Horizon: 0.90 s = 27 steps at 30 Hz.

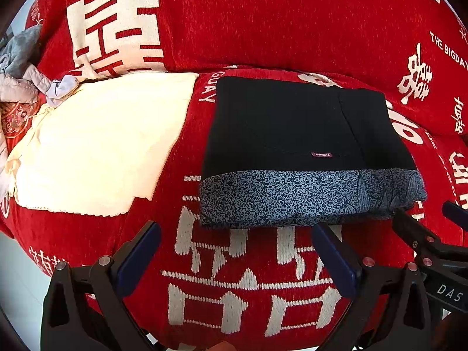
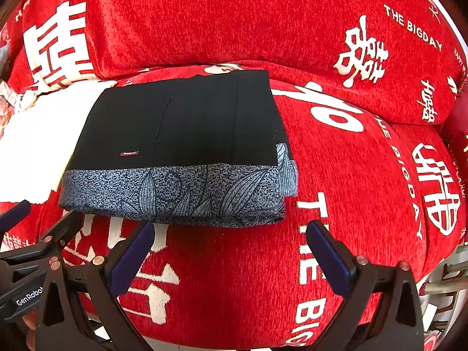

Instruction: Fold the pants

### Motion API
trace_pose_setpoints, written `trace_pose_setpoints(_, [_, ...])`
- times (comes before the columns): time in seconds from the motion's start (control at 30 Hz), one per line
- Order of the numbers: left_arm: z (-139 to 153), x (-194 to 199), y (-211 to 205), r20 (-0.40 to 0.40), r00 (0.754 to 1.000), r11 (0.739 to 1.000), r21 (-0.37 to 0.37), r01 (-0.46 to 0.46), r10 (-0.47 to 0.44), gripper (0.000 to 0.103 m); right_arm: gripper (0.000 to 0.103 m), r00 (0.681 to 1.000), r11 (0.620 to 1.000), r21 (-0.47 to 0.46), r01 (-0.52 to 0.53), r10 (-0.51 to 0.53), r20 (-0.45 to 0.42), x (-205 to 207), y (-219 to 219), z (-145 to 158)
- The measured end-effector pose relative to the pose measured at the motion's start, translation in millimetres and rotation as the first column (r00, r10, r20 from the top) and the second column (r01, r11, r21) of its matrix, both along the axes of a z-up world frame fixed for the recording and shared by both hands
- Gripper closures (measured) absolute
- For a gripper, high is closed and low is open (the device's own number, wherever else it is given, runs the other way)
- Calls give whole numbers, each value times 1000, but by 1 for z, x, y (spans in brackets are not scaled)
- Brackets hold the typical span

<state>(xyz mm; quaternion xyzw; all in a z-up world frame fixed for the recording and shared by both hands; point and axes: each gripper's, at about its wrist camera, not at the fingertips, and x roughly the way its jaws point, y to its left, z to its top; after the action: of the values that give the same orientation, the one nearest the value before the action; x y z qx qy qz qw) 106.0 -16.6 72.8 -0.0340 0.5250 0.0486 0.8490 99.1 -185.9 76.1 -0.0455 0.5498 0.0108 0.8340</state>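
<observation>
On the red sofa cover printed "THE BIGDAY", a cream cloth lies left of the folded black pants, whose small tag reads "FASHION" upside down; a speckled blue band edges them. Bundled grey clothes are cut off far left. Left gripper and right gripper, marked "DAS" and "GenRobot", hover just before the pants, fingers apart, empty.

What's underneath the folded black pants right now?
The pants lie on the red sofa cover with white lettering. The cream cloth lies beside them. Whatever sits directly beneath the pants is hidden.
</observation>
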Motion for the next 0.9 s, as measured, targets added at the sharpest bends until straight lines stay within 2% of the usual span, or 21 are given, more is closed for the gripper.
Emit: trace_pose_setpoints(0.9, [0, -2, 0, -4, 1000, 1000, -2, 5, -5, 0, 0, 1000, 1000, 9, -3, 3, 0, -2, -2, 2])
